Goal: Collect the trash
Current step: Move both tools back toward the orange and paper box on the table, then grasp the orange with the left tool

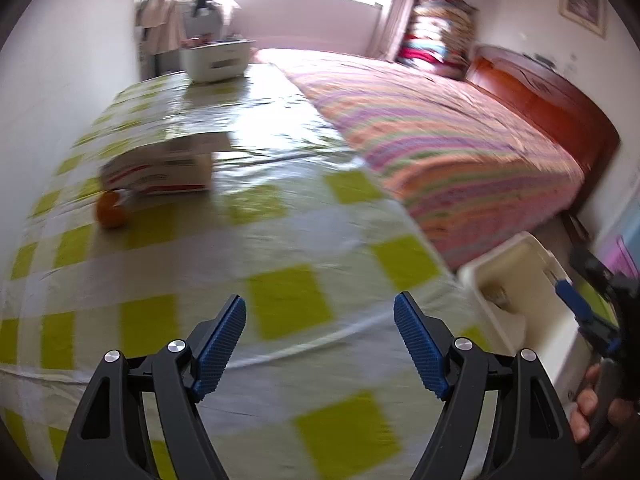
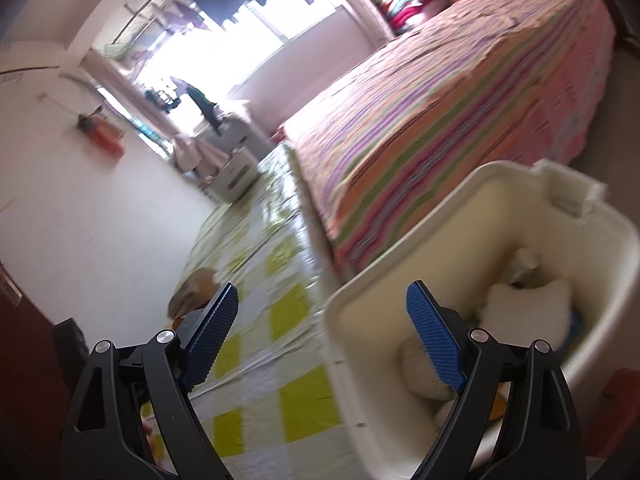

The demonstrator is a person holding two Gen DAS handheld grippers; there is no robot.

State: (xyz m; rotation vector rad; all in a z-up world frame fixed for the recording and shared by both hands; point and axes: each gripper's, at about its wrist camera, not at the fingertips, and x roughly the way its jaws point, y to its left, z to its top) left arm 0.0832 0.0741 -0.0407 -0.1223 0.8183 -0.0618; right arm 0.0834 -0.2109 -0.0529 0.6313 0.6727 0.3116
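- Left wrist view, surface: table under a glossy cloth (image 1: pixel 288 296) checked in lime green and white.
- Cardboard box (image 1: pixel 160 168), white with red print, lies toward the far left of the cloth; an orange (image 1: pixel 111 210) sits just in front of it, touching or nearly so (blur hides which).
- White storage bin (image 1: pixel 218 59) stands at the far end of the table.
- Bed with a striped pink, orange and purple cover (image 1: pixel 432 148) runs along the table's right edge; its wooden headboard (image 1: pixel 536 92) stands against the far wall, folded bedding (image 1: pixel 436 36) stacked beside it.
- Trash bin (image 1: pixel 520 300), cream plastic, stands low at the table's right corner, between table and bed.
- Left gripper (image 1: pixel 320 320): blue-padded fingers spread wide, nothing between them, held above the bare checked cloth and pointing along the table.
- Right gripper (image 1: pixel 588 312) shows at the right edge of the left wrist view over the trash bin, a hand (image 1: pixel 592 412) around its handle.
- Right wrist view: right gripper (image 2: pixel 322 312) tilted, fingers spread wide and holding nothing; its right finger (image 2: pixel 434 340) lies across the bin's opening, its left over the cloth (image 2: pixel 292 400).
- Trash bin (image 2: pixel 400 240) already contains crumpled white paper (image 2: pixel 524 304) and other blurred scraps (kind not readable).
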